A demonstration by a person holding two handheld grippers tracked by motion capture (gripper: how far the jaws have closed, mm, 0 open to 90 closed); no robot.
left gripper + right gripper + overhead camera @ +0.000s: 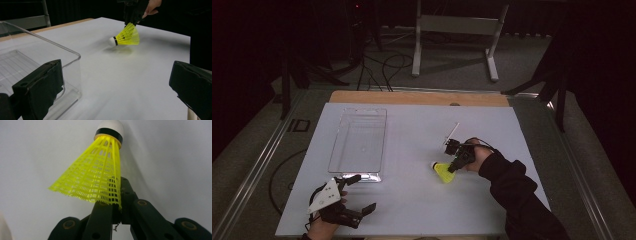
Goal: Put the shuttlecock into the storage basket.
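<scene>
Shuttlecock (443, 172), yellow-skirted with a white cork and a black band, is held just above the white table (412, 200), right of centre, a shadow being cast on the surface beneath it. Its mesh skirt (97, 182) is pinched at the rim between the jaws of the right gripper (453, 168), which are pressed together on it; the cork (111, 41) is pointed away from that gripper, towards the left side of the table. The right gripper is carried by a hand (477, 155) in a dark sleeve. Well apart, at the near left corner, the left gripper (359, 192) is held with its jaws spread wide and nothing between them. Just beyond it a clear plastic tray (357, 175) is seen, lying lengthwise on the table's left half
</scene>
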